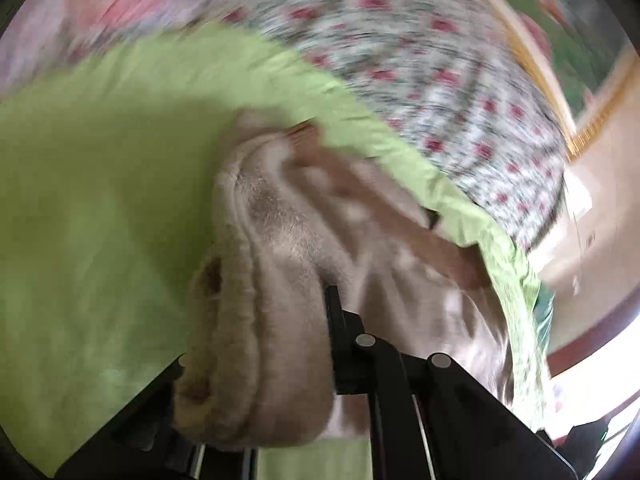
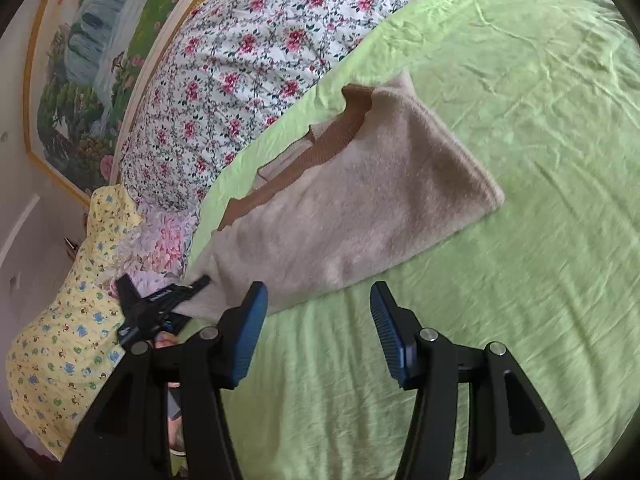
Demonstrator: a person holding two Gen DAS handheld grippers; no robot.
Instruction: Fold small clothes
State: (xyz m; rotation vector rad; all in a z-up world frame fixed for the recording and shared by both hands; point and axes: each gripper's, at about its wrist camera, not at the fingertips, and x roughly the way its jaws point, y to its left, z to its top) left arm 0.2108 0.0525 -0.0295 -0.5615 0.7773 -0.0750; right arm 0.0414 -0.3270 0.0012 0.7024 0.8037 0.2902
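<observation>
The right hand-held gripper (image 2: 318,332) hovers, fingers apart and empty, over the green bedsheet (image 2: 500,300). The left hand-held gripper (image 2: 202,282) is clamped on the beige sweater's (image 2: 352,208) corner. Beyond lies a floral quilt (image 2: 248,60).

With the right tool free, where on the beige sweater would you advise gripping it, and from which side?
Probably the free corner of the beige sweater that points away from the left tool, which already pinches the opposite end. That corner lies flat on the green sheet with bare sheet around it, so the open right tool could come in low from the sheet side, one finger sliding under the edge.
</observation>
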